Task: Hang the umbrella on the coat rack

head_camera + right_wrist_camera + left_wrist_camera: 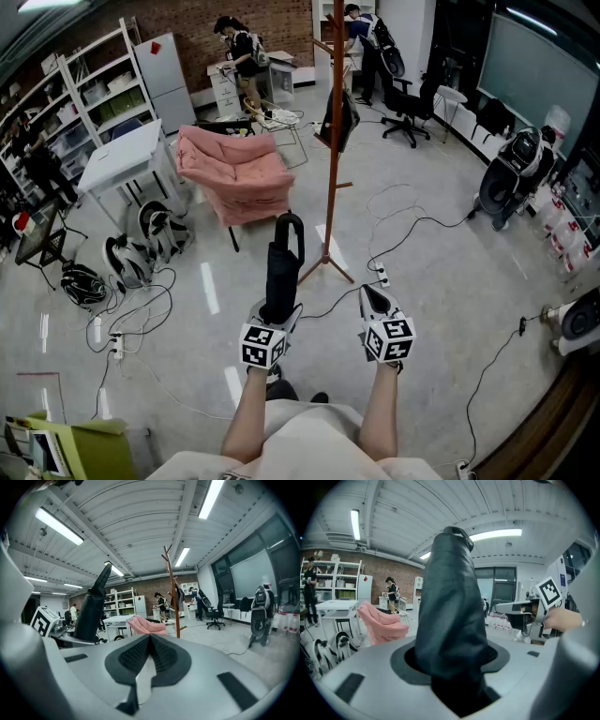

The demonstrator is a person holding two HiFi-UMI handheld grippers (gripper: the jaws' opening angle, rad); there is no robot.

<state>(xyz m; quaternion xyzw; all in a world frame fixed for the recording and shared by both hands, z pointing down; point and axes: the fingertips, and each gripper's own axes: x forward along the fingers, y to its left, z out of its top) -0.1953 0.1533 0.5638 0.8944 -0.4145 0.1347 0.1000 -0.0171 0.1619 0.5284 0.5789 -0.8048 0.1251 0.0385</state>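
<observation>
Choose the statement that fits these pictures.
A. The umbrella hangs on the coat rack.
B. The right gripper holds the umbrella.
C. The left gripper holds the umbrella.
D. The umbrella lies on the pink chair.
C: the black umbrella stands upright, clamped between the jaws of the left gripper, short of the coat rack; the right gripper is shut and empty.

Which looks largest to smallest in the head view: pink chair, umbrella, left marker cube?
1. Pink chair, largest.
2. Umbrella, next.
3. Left marker cube, smallest, though nearest the camera.
</observation>
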